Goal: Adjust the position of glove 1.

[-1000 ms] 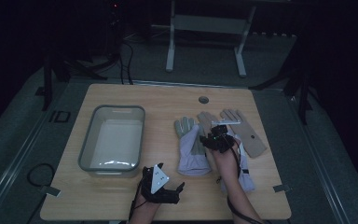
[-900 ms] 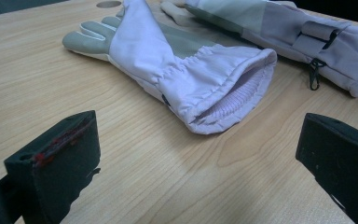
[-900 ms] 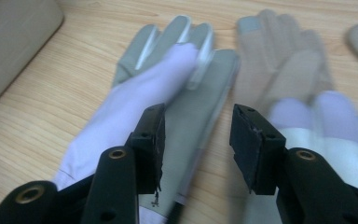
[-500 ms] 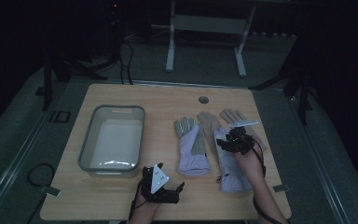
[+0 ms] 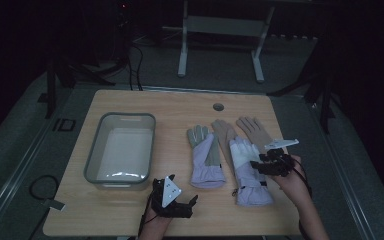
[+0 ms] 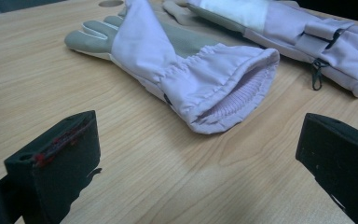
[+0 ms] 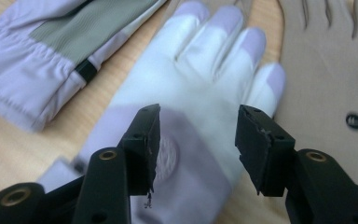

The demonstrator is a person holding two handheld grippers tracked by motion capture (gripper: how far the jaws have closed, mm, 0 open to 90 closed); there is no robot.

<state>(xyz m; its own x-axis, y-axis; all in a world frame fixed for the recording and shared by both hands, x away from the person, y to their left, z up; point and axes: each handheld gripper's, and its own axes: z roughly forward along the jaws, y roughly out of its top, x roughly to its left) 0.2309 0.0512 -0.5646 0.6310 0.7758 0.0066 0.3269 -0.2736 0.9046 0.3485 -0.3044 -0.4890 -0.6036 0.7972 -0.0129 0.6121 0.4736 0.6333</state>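
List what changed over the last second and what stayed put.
The right tool slid rightward off the lavender glove to hover over the white-backed glove, its jaws having just been opening, nothing between them. The left tool, tan gloves and tub stayed.

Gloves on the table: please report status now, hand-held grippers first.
Right hand-held gripper open, jaws just been opening, above white-lilac glove, nothing between. Left hand-held gripper open, facing lilac-grey glove cuff. Nothing in the way.

A light wooden table [image 5: 145, 107] stands on dark grey carpeted floor [image 5: 20, 150]. Beyond the table's far edge, a pale metal frame [image 5: 220, 30] with two legs rises into a dim, nearly black room. Cables [image 5: 130, 55] trail left of that frame.
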